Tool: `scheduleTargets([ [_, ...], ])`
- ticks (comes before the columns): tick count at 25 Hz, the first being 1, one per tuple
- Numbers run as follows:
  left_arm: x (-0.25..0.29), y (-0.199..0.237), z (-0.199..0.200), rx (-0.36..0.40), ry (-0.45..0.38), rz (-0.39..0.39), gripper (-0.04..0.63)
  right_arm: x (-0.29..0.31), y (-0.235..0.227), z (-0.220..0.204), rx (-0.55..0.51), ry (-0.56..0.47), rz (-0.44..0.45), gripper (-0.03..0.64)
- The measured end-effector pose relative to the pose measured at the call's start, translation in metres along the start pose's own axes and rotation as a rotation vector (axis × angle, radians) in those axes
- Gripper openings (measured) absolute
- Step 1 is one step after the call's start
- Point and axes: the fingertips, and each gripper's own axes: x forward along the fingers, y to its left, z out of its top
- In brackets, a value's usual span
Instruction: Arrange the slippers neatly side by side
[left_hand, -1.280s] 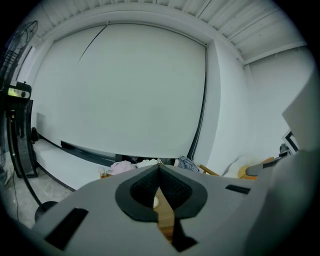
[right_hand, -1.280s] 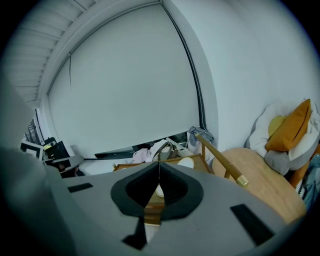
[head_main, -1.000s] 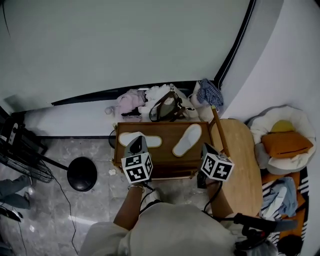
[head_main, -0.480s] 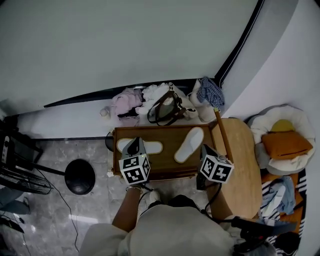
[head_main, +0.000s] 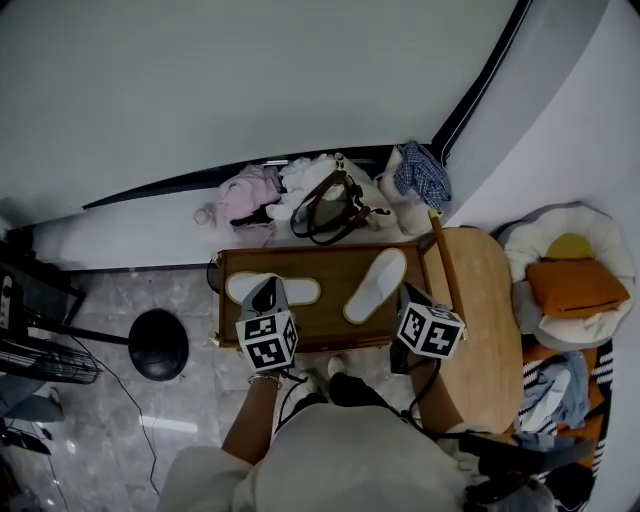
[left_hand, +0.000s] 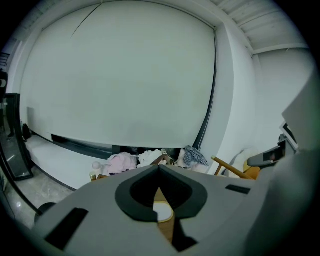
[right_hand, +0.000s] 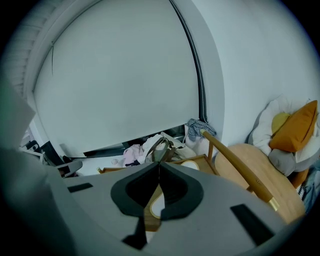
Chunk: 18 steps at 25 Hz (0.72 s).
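Note:
Two white slippers lie apart on a low wooden table (head_main: 320, 262). The left slipper (head_main: 298, 291) lies crosswise at the table's left end. The right slipper (head_main: 375, 285) lies slanted toward the right end. My left gripper (head_main: 266, 296) hovers over the left slipper, jaws shut and empty; a sliver of that slipper (left_hand: 161, 212) shows below its tips (left_hand: 159, 166). My right gripper (head_main: 405, 300) hangs by the table's front right corner, shut and empty, and the right slipper (right_hand: 155, 205) shows under its tips (right_hand: 159, 163).
A brown handbag (head_main: 330, 208), a pink garment (head_main: 247, 192) and a checked cloth (head_main: 418, 172) lie behind the table by the wall. A wooden chair (head_main: 480, 310) stands right of the table, a cushioned bed (head_main: 570, 275) beyond it. A black round stool (head_main: 158, 345) sits left.
The view has drifted a little, so the table sits slightly lower left. Both grippers stay shut and keep their places by the table; the slippers have not moved.

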Motion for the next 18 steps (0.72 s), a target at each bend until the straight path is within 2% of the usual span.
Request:
scheduleTargets([
  [5, 0.001, 0.003, -0.006, -0.022, 0.01, 0.027, 0.017, 0.011, 0.004, -0.003, -0.016, 0.03, 0.024, 0.034],
  [12, -0.009, 0.031, -0.019, -0.054, 0.026, 0.112, 0.017, 0.034, 0.025, -0.005, -0.047, 0.064, 0.087, 0.034],
  [18, -0.017, 0.047, -0.034, -0.066, 0.059, 0.163, 0.017, 0.049, 0.028, -0.017, -0.042, 0.104, 0.103, 0.034],
])
